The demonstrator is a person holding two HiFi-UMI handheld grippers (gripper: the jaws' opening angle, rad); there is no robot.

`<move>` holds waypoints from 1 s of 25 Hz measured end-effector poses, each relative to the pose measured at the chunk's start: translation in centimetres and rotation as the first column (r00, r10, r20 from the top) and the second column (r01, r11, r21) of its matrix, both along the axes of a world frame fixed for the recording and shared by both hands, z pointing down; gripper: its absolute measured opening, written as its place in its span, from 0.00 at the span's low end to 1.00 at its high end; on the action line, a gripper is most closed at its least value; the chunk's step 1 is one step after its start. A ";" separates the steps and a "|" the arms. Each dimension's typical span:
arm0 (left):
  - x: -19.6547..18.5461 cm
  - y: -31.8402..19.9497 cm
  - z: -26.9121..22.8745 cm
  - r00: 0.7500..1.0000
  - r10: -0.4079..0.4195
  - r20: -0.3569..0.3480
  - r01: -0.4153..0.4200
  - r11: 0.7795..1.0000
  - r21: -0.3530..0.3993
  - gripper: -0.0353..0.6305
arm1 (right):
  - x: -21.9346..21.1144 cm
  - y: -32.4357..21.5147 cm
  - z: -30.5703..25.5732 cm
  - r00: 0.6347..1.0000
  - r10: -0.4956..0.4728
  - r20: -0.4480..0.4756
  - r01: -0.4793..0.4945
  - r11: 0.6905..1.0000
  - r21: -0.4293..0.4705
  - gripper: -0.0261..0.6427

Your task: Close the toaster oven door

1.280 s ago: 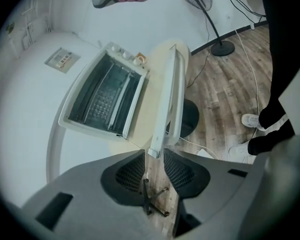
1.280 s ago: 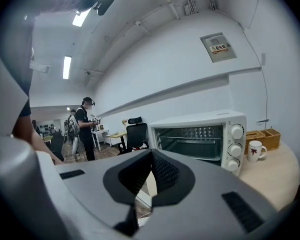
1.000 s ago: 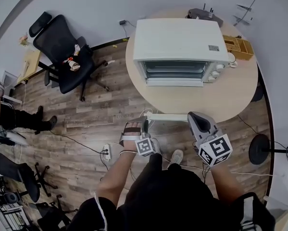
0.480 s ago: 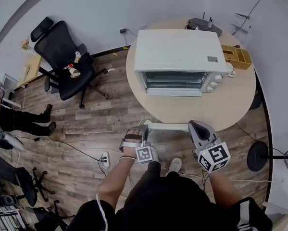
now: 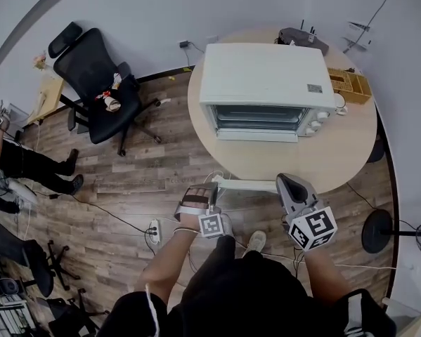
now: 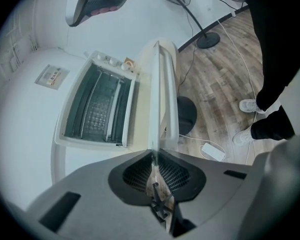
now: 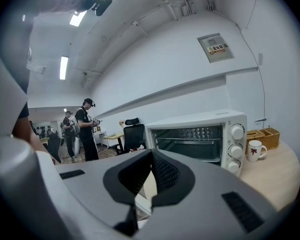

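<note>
The white toaster oven (image 5: 265,76) stands on the round table (image 5: 337,153). Its door (image 5: 244,184) hangs open, flat toward me. My left gripper (image 5: 211,187) is at the left end of the door's front edge. In the left gripper view the thin white door edge (image 6: 156,99) runs straight into the jaws (image 6: 154,153); they have just been closing and now pinch it. My right gripper (image 5: 284,181) sits by the right end of that edge. Its tips (image 7: 151,153) are together, and I cannot tell whether they touch the door. The oven's cavity (image 7: 190,136) is open.
A black office chair (image 5: 94,76) stands left of the table. A power strip (image 5: 154,225) and cables lie on the wood floor. A wooden organiser (image 5: 351,81), a mug (image 7: 255,150) and a black device (image 5: 301,37) sit behind the oven. A fan base (image 5: 375,230) is at right.
Both hands stay where they were at the door's front edge. The left gripper's jaws have drawn in on the left end of it. The door still lies open.
</note>
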State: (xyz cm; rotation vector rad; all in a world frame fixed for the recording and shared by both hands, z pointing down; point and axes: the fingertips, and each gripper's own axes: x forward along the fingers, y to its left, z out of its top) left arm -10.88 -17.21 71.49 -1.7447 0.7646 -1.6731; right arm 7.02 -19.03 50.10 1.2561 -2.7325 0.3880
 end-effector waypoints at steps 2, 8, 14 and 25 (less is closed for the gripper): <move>-0.1 -0.3 -0.9 1.000 0.002 0.007 -0.002 1.000 0.024 0.11 | 0.0 0.0 0.2 1.000 -0.001 -0.002 0.001 1.000 -0.003 0.04; -0.1 -0.7 -3.1 1.000 0.005 -0.027 -0.003 0.998 0.060 0.11 | -0.2 0.2 0.2 1.000 0.004 0.005 -0.004 1.000 -0.005 0.04; -0.1 -1.6 -5.6 1.000 0.016 -0.018 -0.014 0.993 0.117 0.10 | 0.0 -0.3 -0.6 1.000 0.009 0.008 -0.010 1.000 0.013 0.04; -0.2 -4.1 -9.6 0.999 0.035 -0.010 -0.032 0.978 0.208 0.09 | -0.6 -0.9 -0.7 1.000 0.014 -0.003 -0.014 1.000 0.024 0.04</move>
